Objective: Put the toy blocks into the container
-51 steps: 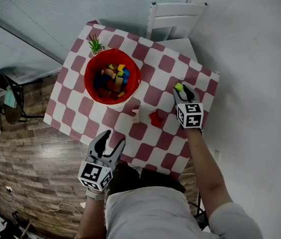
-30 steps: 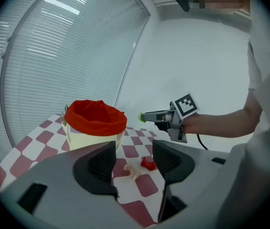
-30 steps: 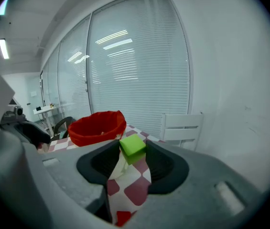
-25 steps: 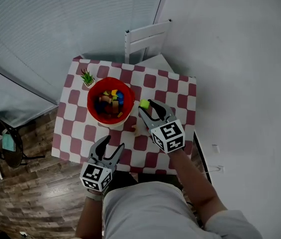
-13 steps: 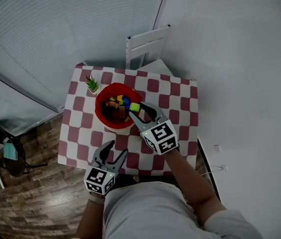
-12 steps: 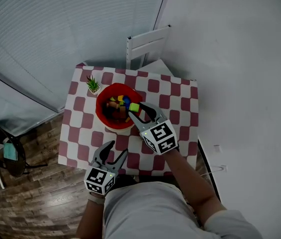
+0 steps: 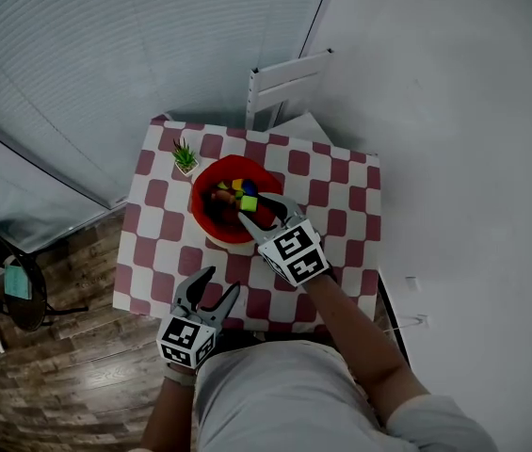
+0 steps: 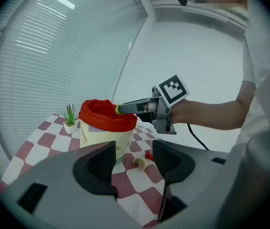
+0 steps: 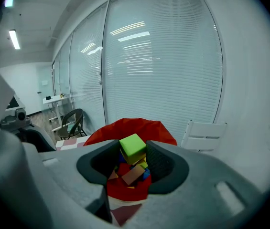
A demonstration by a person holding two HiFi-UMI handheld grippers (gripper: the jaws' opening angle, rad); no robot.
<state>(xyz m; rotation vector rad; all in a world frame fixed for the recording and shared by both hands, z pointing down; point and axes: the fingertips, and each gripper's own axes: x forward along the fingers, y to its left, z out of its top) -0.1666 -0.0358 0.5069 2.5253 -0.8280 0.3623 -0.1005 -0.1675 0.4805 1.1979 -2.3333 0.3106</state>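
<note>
A table [image 7: 346, 217] under a red-and-white checked cloth fills the middle of the head view, with a white chair [image 7: 289, 78] at its far edge. On the left half of the table stands the container [image 7: 200, 205], a pale bucket with a red liner folded over its rim [image 8: 107, 123]. It already holds a heap of coloured blocks.

The right gripper [image 7: 251, 207] reaches in from the near right. It points far-left, and its tips are above the container's near-right rim. From the left gripper view it lies almost level, pointing left [image 8: 120, 109]. Its jaws are closed narrowly on a green cube block [image 9: 133, 148], which hangs over the container's opening, above the heap. Being a cube, it has no long axis. It sits slightly tilted between the pads, one flat face turned up.

The left gripper [image 7: 215, 282] hovers at the table's near edge, left of the right arm. Its jaws are spread wide with nothing between them [image 8: 134, 161].

A small potted plant [image 7: 185, 156] stands just beyond the container on the far left. On the cloth near the container's right side lie a beige block [image 8: 139, 163] and a red block [image 8: 148, 155], close together.
</note>
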